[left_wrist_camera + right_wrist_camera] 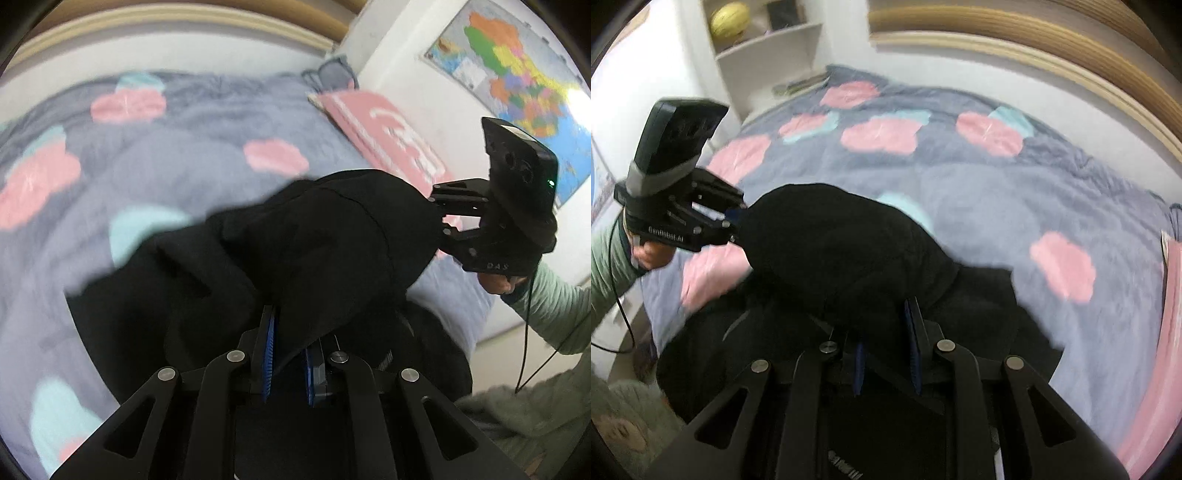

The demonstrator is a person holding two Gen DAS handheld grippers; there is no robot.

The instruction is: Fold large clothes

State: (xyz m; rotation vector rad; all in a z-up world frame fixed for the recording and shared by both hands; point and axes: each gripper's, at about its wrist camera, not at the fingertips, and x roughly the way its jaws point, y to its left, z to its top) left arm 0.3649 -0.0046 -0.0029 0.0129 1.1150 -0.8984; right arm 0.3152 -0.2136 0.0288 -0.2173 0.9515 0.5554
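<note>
Cloth of the black garment (314,251) is pinched in the left tool (290,354) at six o'clock, jaws nearly closed on it, and likewise in the right tool (441,218) at three o'clock, which probably keeps one edge taut above the bed (177,155).

So the bed (1089,110) has this grey-blue fluffy blanket (997,199) with pink and mint cloud blobs spread all over it, a black garment (979,317) bunched on the blanket right under the fingers, and a pink pillow (388,136) lying beyond the fingertips by the wall.
</note>
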